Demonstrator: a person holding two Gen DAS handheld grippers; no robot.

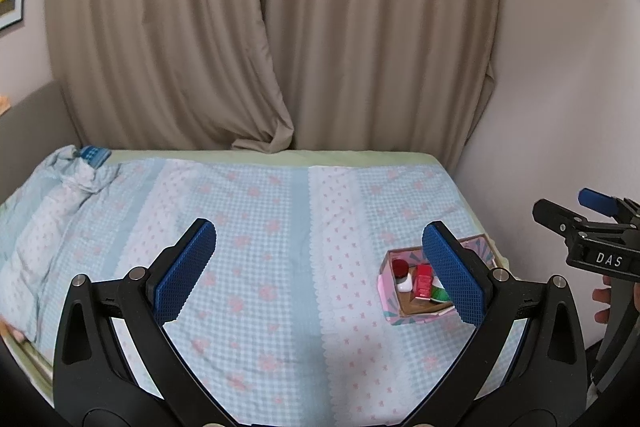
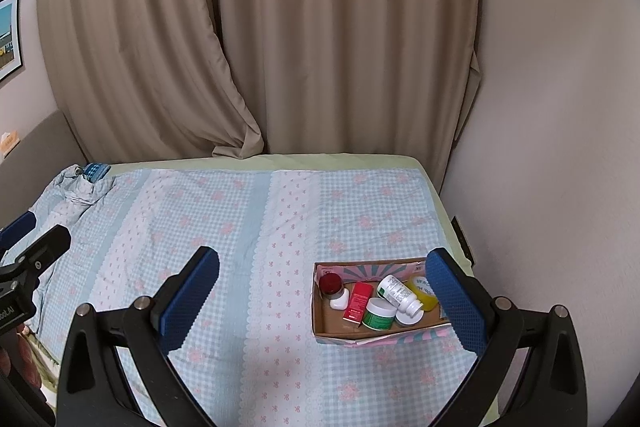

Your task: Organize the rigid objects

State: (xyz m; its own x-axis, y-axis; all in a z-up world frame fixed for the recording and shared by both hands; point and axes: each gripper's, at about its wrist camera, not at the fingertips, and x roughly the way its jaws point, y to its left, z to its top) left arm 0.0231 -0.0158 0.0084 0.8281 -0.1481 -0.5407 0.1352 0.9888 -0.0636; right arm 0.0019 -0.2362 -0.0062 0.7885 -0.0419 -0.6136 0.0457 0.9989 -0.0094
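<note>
Your left tongs [image 1: 320,271] and right tongs [image 2: 324,297] hang spread and empty above the bed [image 2: 240,227], the box [image 2: 320,307] of bottles near its right edge, long axis left to right; come down square over one piece, likely the tipped white bottle [image 2: 398,293], cap toward you

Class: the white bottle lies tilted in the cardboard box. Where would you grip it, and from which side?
Grip the white bottle across its labelled body, coming from above, since the box walls and the green-labelled jar crowd its sides. Its neck, resting low by the jar, looks harder to reach.
</note>
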